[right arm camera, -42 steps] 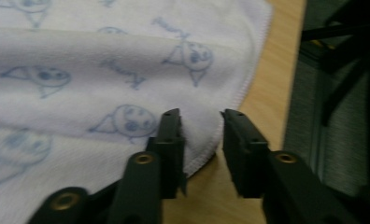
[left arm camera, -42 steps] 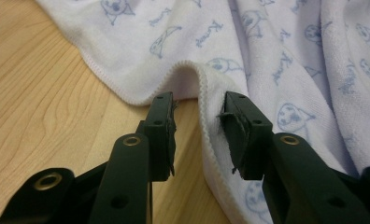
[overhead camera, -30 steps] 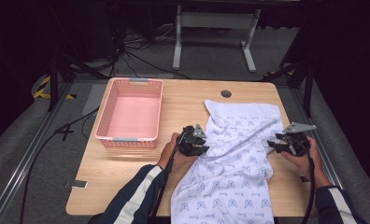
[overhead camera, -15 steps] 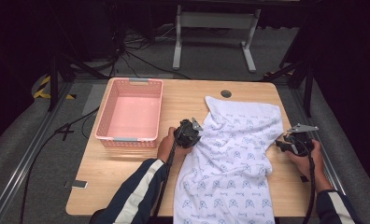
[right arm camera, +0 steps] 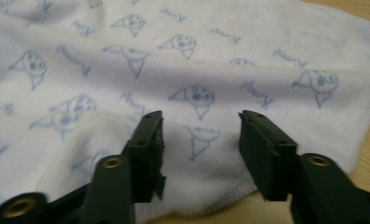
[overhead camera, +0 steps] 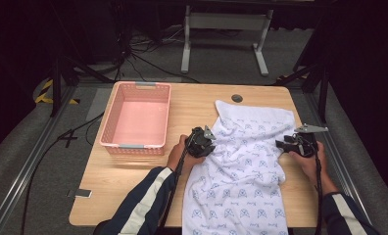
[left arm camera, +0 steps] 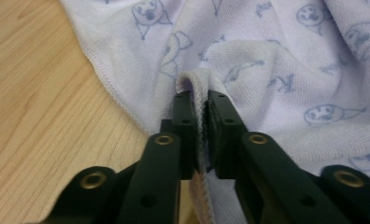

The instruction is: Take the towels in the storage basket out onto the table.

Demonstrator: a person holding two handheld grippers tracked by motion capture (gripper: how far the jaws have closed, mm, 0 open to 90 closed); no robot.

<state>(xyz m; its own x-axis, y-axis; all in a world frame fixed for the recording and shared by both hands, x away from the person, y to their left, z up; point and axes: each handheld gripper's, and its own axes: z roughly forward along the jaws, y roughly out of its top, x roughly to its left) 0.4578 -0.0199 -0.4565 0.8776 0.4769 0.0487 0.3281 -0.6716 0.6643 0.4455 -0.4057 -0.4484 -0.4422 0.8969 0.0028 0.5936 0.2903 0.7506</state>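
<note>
Towel in white with a blue printed pattern lies spread over the right half of the wooden tabletop, its near end hanging past the front edge. Left gripper sits at the towel's left border, and in the left gripper view its jaws are clenched on a raised fold of the hemmed edge, cloth pinched tight between the pads. Right gripper rests at the towel's right border; in the right gripper view its jaws have just been closing but stand apart over the cloth, with nothing pressed between them. Pink basket stands on the tabletop to the left, well apart from the towel.
</note>
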